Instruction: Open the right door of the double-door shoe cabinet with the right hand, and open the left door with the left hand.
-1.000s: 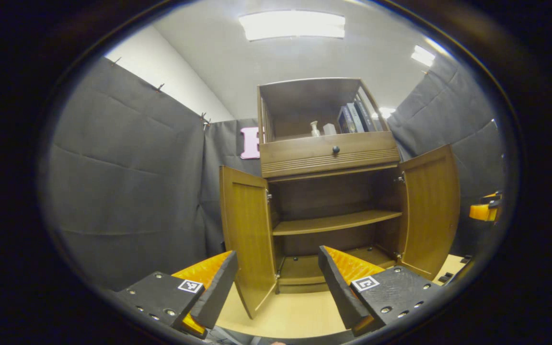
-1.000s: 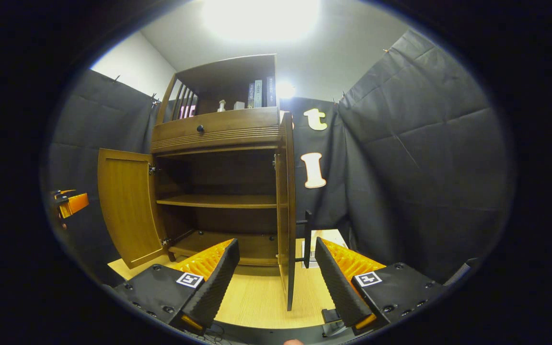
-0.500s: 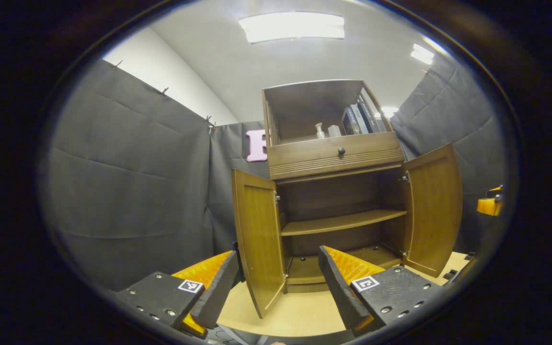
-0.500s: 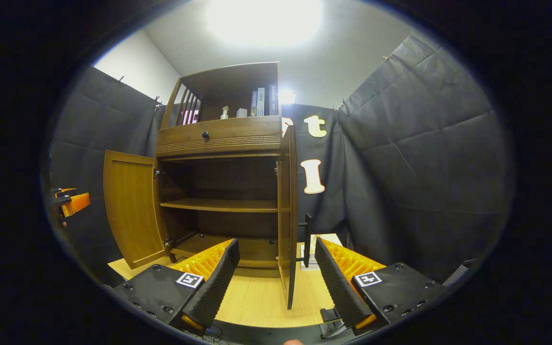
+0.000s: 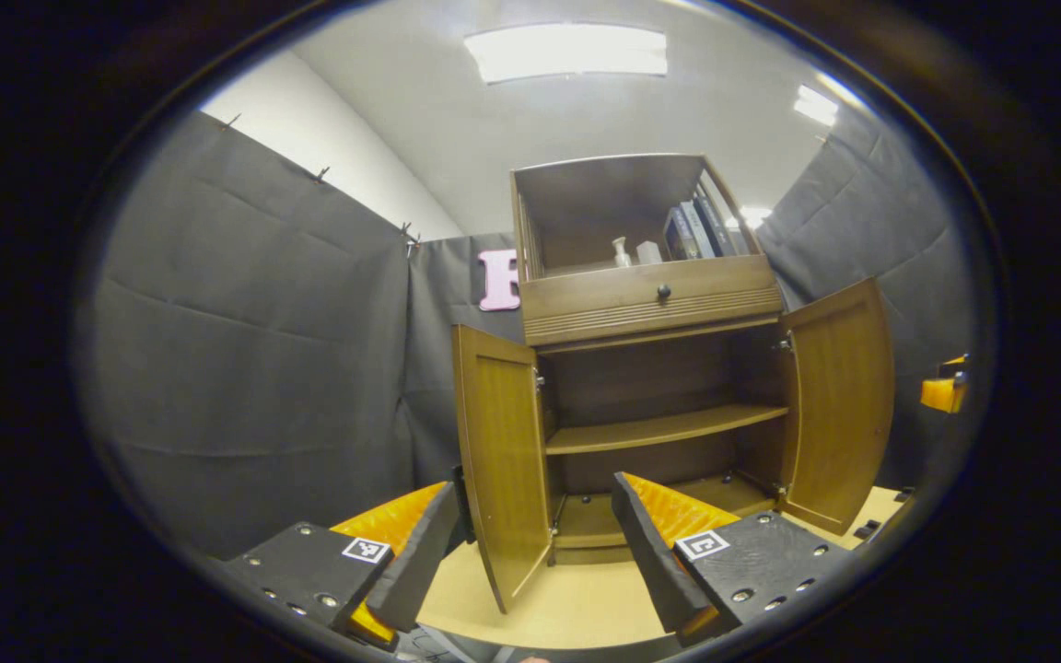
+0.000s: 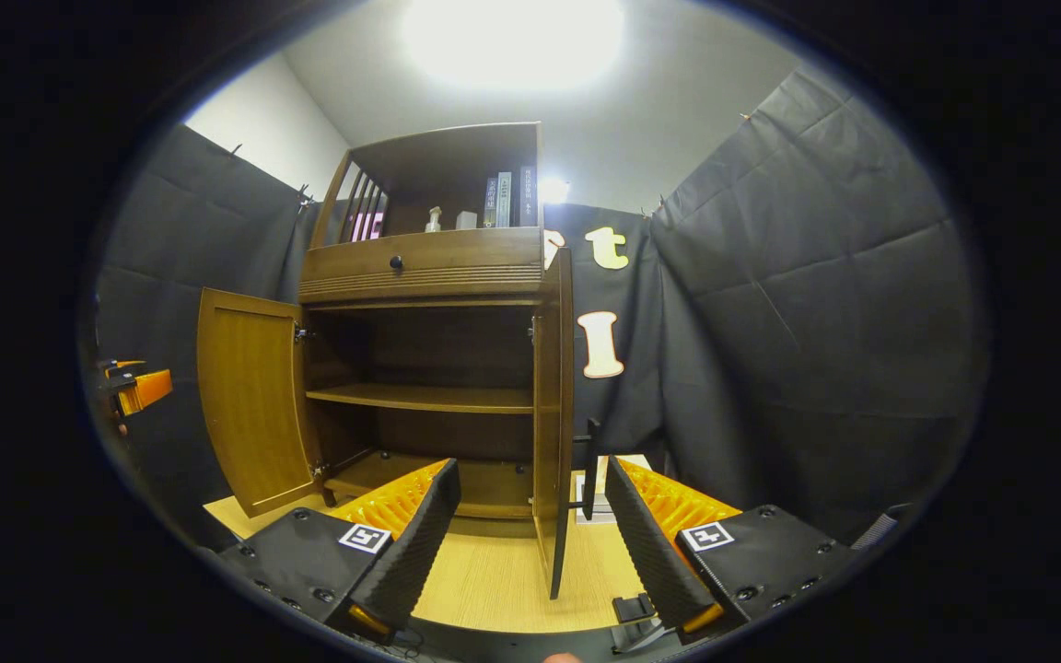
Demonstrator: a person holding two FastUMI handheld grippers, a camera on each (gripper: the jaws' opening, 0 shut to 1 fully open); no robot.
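Note:
In the left gripper view the wooden shoe cabinet (image 5: 650, 304) stands ahead with both doors swung out. Its left door (image 5: 503, 460) hangs just beyond my open left gripper (image 5: 533, 483), nothing between the fingers. The right door (image 5: 839, 405) is wide open, and the right gripper (image 5: 943, 391) shows small past it. In the right gripper view the right door (image 6: 553, 424) is seen edge-on, its black handle (image 6: 590, 465) just ahead of my open right gripper (image 6: 531, 462). The left door (image 6: 250, 401) angles out, with the left gripper (image 6: 139, 387) beyond it.
Inside, the middle shelf (image 5: 664, 428) and bottom shelf are bare. Above are a drawer with a dark knob (image 5: 662, 292), and an open shelf holding books (image 5: 701, 230) and a small bottle (image 5: 621, 250). Pale wooden floor (image 6: 494, 580) lies before the cabinet.
In the left gripper view the cabinet has drifted right and the left door now sits between my fingers. In the right gripper view the cabinet sits slightly lower. Both doors stay open.

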